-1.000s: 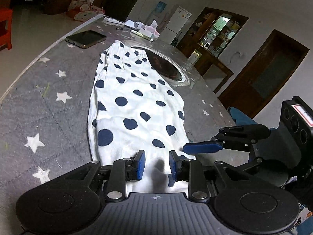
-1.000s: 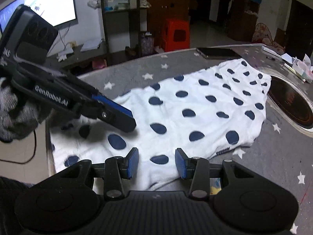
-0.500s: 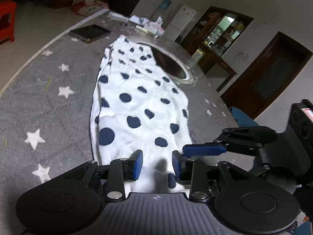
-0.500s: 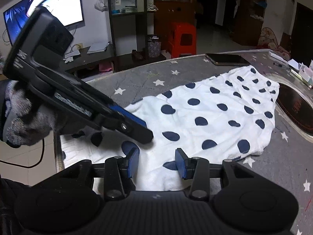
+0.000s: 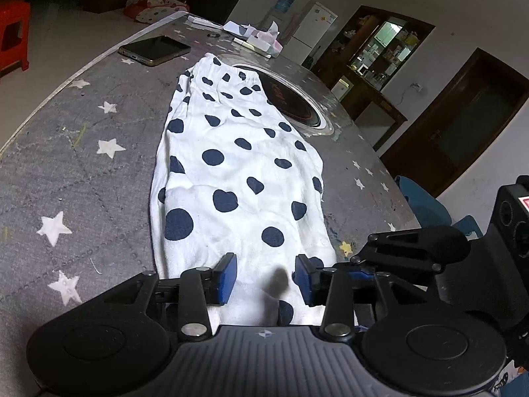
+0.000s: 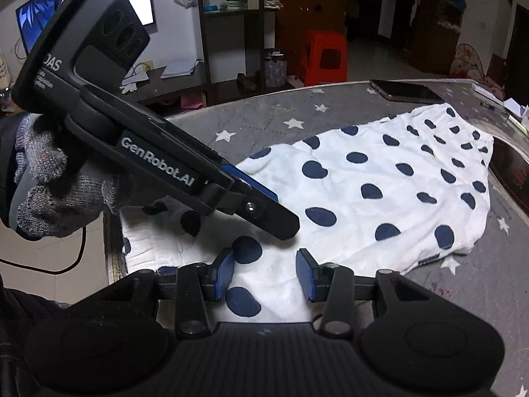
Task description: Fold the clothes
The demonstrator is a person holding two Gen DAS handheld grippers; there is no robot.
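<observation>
Only right wrist view shows gloved hand (image 6: 49, 185), television (image 6: 86, 3); both show spotted garment (image 5: 238, 172)

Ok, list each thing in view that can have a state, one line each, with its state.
White garment with navy polka dots: lying flat, lengthwise on the grey star-print tablecloth, near hem between both grippers' fingers.
Left gripper: jaws opening, pads off the cloth.
Right gripper: jaws apart, pads not pressing the cloth.
Dark smartphone: face up, screen off.
Wall television: switched on.
</observation>
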